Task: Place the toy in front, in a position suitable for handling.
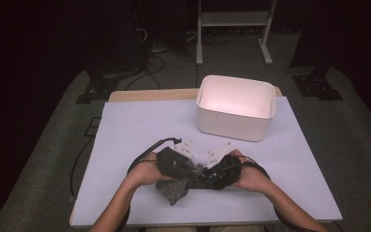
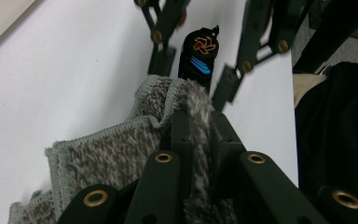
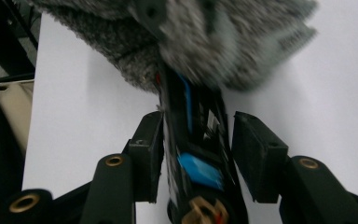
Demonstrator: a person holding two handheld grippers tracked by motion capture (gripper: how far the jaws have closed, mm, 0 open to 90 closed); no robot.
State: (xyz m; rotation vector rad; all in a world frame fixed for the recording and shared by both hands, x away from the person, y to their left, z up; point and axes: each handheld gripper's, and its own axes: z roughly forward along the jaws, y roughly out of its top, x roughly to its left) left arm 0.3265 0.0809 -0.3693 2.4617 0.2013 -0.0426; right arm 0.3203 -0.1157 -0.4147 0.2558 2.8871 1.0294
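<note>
A grey fuzzy cloth [image 1: 174, 189] lies bunched on the white table near the front edge, and my left gripper [image 1: 193, 169] is shut on a fold of it. In the left gripper view the cloth [image 2: 116, 154] is pinched between the jaws of the left gripper [image 2: 200, 121]. A slim black object [image 2: 198, 56] with blue stripes and an orange emblem pokes out past the cloth. My right gripper [image 1: 204, 173] faces the left one, tip to tip. In the right gripper view the black object [image 3: 191, 140] sits between the spread jaws of the right gripper [image 3: 198, 135], with a gap at the right pad.
A white empty bin [image 1: 235, 125] stands at the back right of the white tabletop [image 1: 140, 121]. The table's front edge runs just below my forearms. Cables trail from both grippers. Dark floor and a white frame lie beyond the table.
</note>
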